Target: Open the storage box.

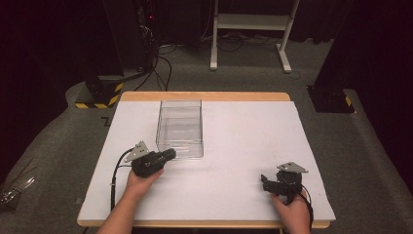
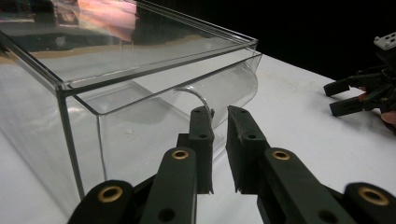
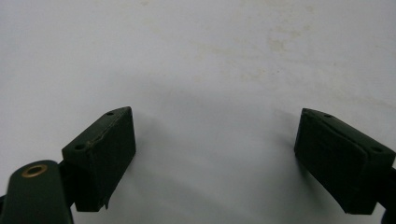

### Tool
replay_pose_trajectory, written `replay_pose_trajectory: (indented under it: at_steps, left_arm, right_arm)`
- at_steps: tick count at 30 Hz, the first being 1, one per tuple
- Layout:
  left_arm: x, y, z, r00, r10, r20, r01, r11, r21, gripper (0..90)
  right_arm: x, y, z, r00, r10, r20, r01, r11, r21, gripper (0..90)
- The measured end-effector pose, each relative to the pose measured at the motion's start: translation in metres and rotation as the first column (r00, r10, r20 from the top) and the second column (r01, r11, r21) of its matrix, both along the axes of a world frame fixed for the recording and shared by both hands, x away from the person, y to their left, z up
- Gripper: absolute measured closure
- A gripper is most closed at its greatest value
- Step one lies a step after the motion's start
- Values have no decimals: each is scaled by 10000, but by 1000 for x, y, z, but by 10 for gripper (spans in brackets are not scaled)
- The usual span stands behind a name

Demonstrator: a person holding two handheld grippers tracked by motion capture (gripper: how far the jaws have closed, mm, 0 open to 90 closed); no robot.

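Clear box on a white table in a dark room

The white table (image 1: 243, 146) stands on grey carpet, with black curtains around it. The left gripper (image 1: 168, 155) is at the near right corner of the clear plastic box (image 1: 179, 127), its jaws almost pressed together beside the curved handle (image 2: 219, 93); whether they pinch it I cannot tell. The right gripper (image 1: 263, 181) rests well apart, jaws spread, holding nothing.

Clear box (image 1: 179, 127), black claws, white table (image 1: 243, 146)

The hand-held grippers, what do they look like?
Each hand-held gripper, left and right, is black with two blocky jaws, brass-coloured rivets at the linkages, a grey three-cornered plate on top and a black cable trailing back. The forearms show no sleeves.
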State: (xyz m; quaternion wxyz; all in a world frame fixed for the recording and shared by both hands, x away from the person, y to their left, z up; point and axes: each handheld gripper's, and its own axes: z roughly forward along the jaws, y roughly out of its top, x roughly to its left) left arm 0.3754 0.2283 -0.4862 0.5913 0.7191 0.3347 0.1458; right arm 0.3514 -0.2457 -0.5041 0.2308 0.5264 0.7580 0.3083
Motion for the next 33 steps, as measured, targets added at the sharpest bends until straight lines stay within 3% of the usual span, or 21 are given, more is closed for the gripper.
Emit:
replay_pose_trajectory:
  at_steps: [17, 25, 33]
  left_arm:
    - [-15, 1, 0, 9997, -251, 21, 251, 9997, 18, 812]
    - [-24, 1, 3, 9987, -514, 1, 513, 9982, 301, 816]
    - [-34, 1, 3, 9979, -640, -42, 641, 9975, 289, 820]
  right_arm:
    - [0, 0, 0, 10000, 4, 1, -4, 10000, 4, 127]
    - [0, 0, 0, 10000, 4, 1, -4, 10000, 4, 127]
    - [0, 0, 0, 10000, 7, 0, -7, 10000, 8, 127]
